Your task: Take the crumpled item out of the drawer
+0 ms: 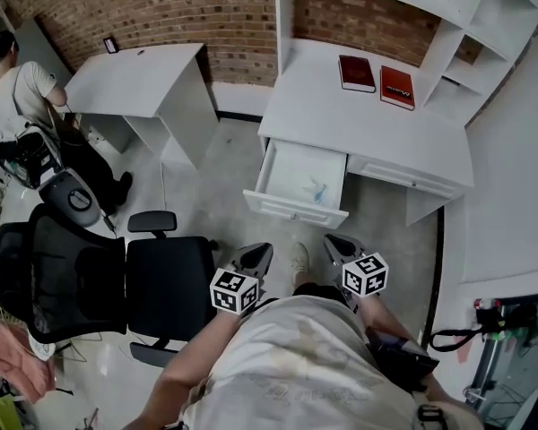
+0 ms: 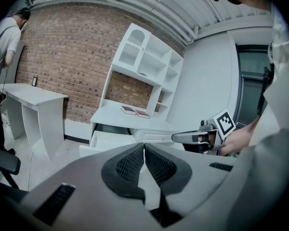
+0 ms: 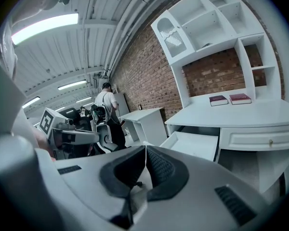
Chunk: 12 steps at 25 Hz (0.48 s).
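One small pale crumpled item (image 1: 317, 189) lies inside the single open white drawer (image 1: 294, 210), toward its front right. The drawer stands pulled out of a white wooden desk with shelves (image 1: 323, 110), which carries two dark red books, the left book (image 1: 357, 73) just beside the right book (image 1: 397, 87). Two grippers, well short of the drawer: left gripper (image 1: 254, 258) and right gripper (image 1: 339, 249), each with jaws pressed together and empty. To the left are one black office chair (image 1: 90, 276), one plain white table (image 1: 143, 83) and one person (image 1: 13, 88).
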### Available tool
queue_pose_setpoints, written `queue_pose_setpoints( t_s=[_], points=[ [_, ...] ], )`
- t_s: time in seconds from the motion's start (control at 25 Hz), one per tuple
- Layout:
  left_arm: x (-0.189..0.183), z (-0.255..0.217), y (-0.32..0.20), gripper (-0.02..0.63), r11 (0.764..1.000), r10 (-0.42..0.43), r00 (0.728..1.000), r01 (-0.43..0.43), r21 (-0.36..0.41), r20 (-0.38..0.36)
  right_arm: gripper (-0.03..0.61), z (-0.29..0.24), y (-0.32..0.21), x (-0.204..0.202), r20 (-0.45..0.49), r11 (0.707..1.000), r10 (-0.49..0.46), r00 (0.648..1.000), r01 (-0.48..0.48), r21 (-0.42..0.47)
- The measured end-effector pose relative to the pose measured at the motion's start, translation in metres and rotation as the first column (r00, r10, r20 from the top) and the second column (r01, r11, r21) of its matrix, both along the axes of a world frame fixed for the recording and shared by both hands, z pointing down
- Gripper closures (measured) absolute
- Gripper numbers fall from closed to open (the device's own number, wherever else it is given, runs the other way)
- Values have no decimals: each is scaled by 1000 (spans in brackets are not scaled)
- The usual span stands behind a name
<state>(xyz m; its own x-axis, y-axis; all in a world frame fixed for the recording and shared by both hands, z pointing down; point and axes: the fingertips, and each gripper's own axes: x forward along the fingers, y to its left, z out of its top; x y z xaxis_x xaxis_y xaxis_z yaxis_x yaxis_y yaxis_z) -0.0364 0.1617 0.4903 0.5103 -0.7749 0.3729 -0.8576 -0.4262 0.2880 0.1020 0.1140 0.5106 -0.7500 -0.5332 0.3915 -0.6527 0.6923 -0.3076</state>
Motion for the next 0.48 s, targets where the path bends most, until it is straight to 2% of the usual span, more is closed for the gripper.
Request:
queue_pose_setpoints(
  t_s=[0.48],
  points=[
    [-12, 0, -66, 586, 999, -19, 999, 20, -40, 28, 554, 10, -71, -10, 2, 999, -25, 1000, 25, -33]
  ],
)
